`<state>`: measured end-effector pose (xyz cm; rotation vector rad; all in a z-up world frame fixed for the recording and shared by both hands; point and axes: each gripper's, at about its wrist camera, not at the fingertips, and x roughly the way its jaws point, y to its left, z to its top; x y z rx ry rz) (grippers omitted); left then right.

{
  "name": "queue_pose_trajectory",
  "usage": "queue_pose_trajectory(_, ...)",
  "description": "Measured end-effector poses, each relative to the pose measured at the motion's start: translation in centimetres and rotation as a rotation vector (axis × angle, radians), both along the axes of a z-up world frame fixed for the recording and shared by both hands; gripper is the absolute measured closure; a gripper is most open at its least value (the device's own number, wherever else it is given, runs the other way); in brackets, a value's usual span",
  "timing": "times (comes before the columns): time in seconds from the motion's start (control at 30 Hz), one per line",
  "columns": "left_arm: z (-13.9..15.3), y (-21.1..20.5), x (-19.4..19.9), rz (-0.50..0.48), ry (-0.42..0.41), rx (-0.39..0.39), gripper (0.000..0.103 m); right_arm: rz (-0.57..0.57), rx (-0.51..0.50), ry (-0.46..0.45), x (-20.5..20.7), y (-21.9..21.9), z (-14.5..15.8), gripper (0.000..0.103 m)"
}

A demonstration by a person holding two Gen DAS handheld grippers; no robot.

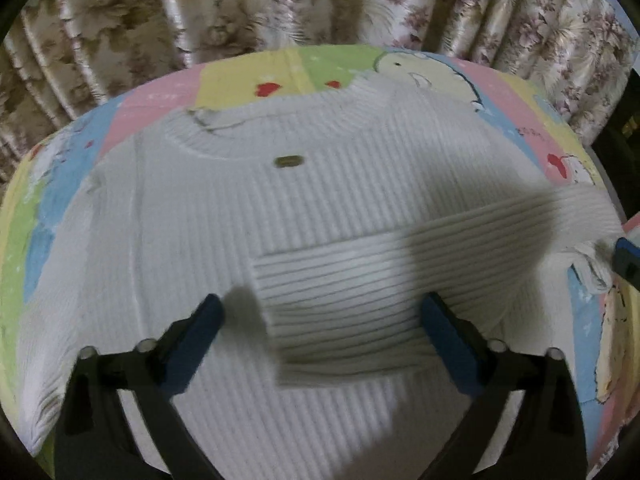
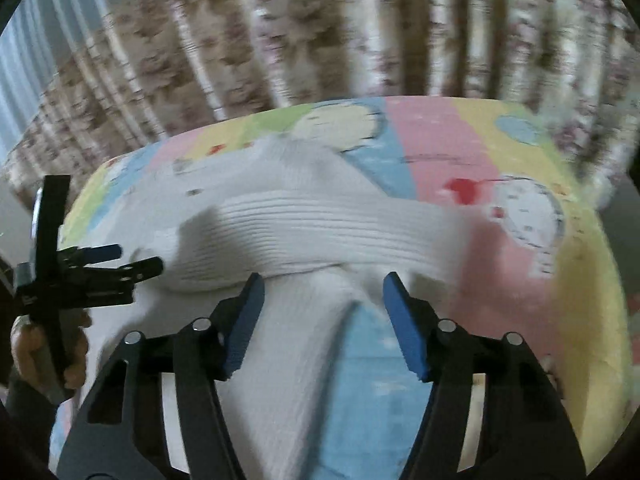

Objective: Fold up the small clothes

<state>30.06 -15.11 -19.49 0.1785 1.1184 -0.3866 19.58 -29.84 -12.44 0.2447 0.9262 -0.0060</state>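
A white ribbed knit sweater lies flat on a pastel cartoon-print sheet, one sleeve folded across its chest. The left gripper hovers spread wide, the sleeve cuff between its fingers, ungrasped. The right gripper is released, empty, just short of the sleeve.

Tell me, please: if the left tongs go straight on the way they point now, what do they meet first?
Most likely the folded sleeve lying across the white ribbed sweater; the open left tongs straddle its cuff end. Depth is unclear.
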Motion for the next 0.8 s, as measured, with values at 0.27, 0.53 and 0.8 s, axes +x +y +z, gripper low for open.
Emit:
queue_pose_trajectory(0.27,0.6,0.6,1.9,0.01,0.028,-0.06,0.064,-0.051,0.031,0.098,1.4,-3.3,-3.1,0.059)
queue_pose_trajectory(0.53,1.6,3.3,2.9,0.04,0.061,-0.161,0.092,-0.081,0.055,0.092,2.5,-4.3,-4.2,0.089)
queue_pose_trajectory(0.8,5.2,10.9,3.7,0.194,-0.082,-0.124,0.095,0.043,0.118,-0.072,5.0,-0.1,1.4,0.09)
